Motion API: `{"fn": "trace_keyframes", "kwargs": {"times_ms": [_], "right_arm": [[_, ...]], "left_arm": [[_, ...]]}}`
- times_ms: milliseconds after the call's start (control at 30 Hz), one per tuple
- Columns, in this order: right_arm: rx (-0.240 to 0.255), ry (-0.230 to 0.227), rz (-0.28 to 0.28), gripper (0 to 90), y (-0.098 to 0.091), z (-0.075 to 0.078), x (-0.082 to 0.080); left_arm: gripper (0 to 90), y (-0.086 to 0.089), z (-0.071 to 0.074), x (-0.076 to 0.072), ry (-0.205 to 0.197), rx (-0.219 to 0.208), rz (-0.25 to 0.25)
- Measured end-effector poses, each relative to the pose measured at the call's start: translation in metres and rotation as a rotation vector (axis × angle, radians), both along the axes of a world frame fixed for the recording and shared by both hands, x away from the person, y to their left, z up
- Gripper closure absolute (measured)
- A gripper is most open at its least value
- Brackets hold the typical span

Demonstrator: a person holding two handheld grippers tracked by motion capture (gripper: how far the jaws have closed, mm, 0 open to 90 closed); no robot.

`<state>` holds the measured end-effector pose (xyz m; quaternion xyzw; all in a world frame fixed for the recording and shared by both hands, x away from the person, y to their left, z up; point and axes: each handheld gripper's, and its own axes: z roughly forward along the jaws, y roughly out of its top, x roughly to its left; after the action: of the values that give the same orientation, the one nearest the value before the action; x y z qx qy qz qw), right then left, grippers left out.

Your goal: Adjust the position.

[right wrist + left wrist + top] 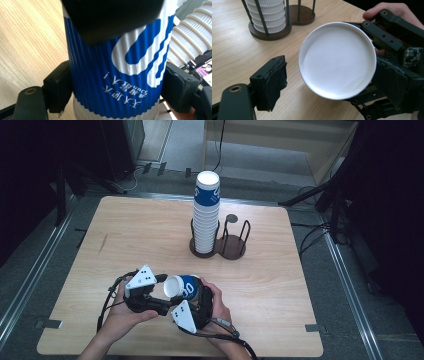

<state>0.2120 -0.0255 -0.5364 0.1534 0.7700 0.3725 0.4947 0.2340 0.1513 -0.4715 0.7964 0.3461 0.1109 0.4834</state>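
Note:
A blue and white ribbed paper cup (181,286) lies on its side above the near part of the table. My right gripper (196,292) is shut on its body; the right gripper view has both pads (58,87) pressing the cup (117,75). Its open white mouth (337,60) faces my left gripper (333,78), which is open. The left pad (273,80) stands clear of the rim, and the other pad (392,80) sits close beside it. In the high view the left gripper (161,292) is just left of the cup.
A tall stack of the same cups (206,215) stands in one side of a dark wooden two-slot holder (232,251) at the table's middle back; the other slot is empty. A blurred dark shape (112,17) covers the cup's far end in the right gripper view.

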Motion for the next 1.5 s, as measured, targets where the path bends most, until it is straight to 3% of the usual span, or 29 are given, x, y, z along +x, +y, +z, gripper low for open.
{"fn": "trace_keyframes", "kwargs": {"times_ms": [167, 433, 600, 800, 1000, 1100, 1333, 1500], "right_arm": [[-0.007, -0.002, 0.014, 19.7, 0.002, -0.001, -0.002], [-0.022, -0.002, 0.025, 19.2, 0.003, -0.003, -0.002], [-0.032, -0.001, 0.024, 18.5, 0.003, -0.004, -0.002], [-0.008, 0.016, 0.023, 17.0, 0.001, 0.000, -0.001], [0.007, 0.023, 0.045, 12.0, -0.002, 0.005, -0.002], [0.021, 0.025, 0.050, 10.8, -0.002, 0.006, -0.003], [0.053, 0.020, 0.048, 10.1, -0.005, 0.012, -0.002], [0.118, 0.046, 0.040, 10.1, -0.009, 0.019, 0.000]], "left_arm": [[15.8, 0.000, -0.001, 0.001, 0.012, 0.005, -0.006], [27.4, 0.001, -0.004, 0.002, 0.025, -0.007, -0.013], [27.9, 0.003, -0.005, 0.004, 0.029, -0.013, -0.026], [28.2, 0.005, -0.007, 0.004, -0.010, -0.047, -0.040], [28.3, 0.008, -0.009, 0.005, -0.033, -0.062, 0.009], [28.2, 0.011, -0.009, 0.006, -0.064, -0.061, 0.037], [28.1, 0.020, -0.007, 0.006, -0.091, -0.110, 0.096], [28.2, 0.026, -0.006, 0.007, -0.102, -0.138, 0.120]]}}
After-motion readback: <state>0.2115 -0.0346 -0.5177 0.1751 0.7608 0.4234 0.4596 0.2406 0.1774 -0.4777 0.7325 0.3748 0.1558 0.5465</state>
